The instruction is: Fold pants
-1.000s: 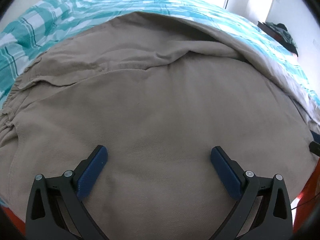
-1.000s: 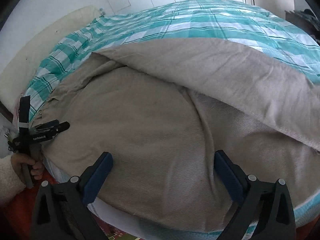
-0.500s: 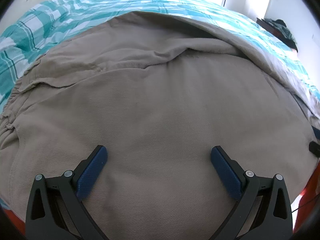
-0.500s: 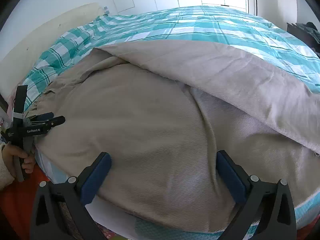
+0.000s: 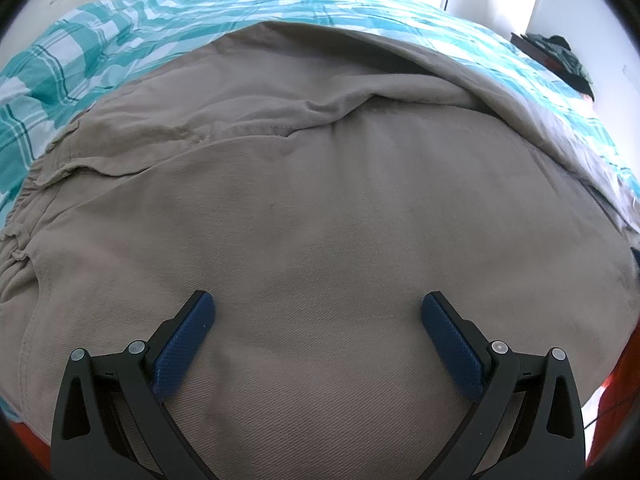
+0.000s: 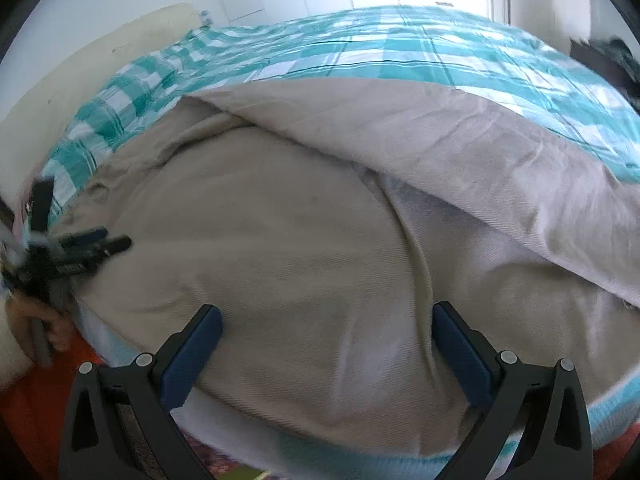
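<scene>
Beige pants (image 5: pixel 320 208) lie spread on a bed, one leg folded over across the far side (image 6: pixel 460 152). The gathered waistband is at the left in the left wrist view (image 5: pixel 18 236). My left gripper (image 5: pixel 316 320) is open and empty, low over the pants' near part. My right gripper (image 6: pixel 326 332) is open and empty over the pants near the bed's front edge. The left gripper also shows at the far left of the right wrist view (image 6: pixel 84 246), held in a hand at the pants' edge.
The bed has a teal and white checked cover (image 6: pixel 400 52). A cream headboard (image 6: pixel 80 68) stands at the left. A dark pile of clothes (image 5: pixel 560 56) sits on furniture at the far right. Red floor (image 6: pixel 36 420) lies below the bed edge.
Both grippers have moved a little forward and upward over the pants, still open. In the right wrist view the left gripper has shifted rightward onto the pants' edge.
</scene>
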Demonstrator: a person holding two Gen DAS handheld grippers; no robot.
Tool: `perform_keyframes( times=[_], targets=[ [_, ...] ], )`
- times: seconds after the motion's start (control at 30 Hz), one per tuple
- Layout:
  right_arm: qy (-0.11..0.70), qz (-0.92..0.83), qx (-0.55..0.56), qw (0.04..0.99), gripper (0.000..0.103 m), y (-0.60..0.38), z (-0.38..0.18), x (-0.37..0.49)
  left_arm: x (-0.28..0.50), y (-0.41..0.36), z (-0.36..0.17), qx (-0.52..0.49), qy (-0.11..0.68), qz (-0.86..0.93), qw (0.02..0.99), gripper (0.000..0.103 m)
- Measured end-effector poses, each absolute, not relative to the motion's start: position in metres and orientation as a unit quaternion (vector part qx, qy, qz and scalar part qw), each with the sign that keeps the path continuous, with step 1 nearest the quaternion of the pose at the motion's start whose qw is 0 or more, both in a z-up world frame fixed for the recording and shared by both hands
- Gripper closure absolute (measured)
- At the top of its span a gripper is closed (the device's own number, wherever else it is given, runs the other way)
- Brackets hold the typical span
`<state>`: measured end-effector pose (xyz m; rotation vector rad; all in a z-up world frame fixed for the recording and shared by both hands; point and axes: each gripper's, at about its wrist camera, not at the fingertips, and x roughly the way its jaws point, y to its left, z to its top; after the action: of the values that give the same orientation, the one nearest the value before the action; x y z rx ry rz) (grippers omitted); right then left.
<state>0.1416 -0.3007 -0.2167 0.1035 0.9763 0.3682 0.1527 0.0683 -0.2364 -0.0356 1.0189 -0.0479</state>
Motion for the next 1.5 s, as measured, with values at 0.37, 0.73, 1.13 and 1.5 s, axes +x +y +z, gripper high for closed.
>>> perform_keyframes(
  times=[0.37, 0.73, 1.13, 1.5],
  targets=[
    [0.383, 0.047, 0.418, 0.822, 0.038, -0.464, -0.227, 0.142, 0.154, 0.066, -0.237, -0.015, 0.488, -0.021, 0.873, 0.001],
    [0.352, 0.007, 0.371, 0.859, 0.099, -0.479, -0.169, 0.178, 0.176, 0.096, -0.138, -0.145, 0.484, -0.091, 0.858, 0.001],
    [0.236, 0.214, 0.244, 0.916, 0.099, -0.447, -0.006, 0.09, 0.317, 0.143, -0.167, -0.367, 0.502, -0.101, 0.777, 0.003],
    [0.345, 0.155, 0.191, 0.906, 0.099, -0.497, -0.036, 0.174, 0.282, 0.15, -0.091, -0.412, 0.379, -0.112, 0.821, 0.101]
  ],
)
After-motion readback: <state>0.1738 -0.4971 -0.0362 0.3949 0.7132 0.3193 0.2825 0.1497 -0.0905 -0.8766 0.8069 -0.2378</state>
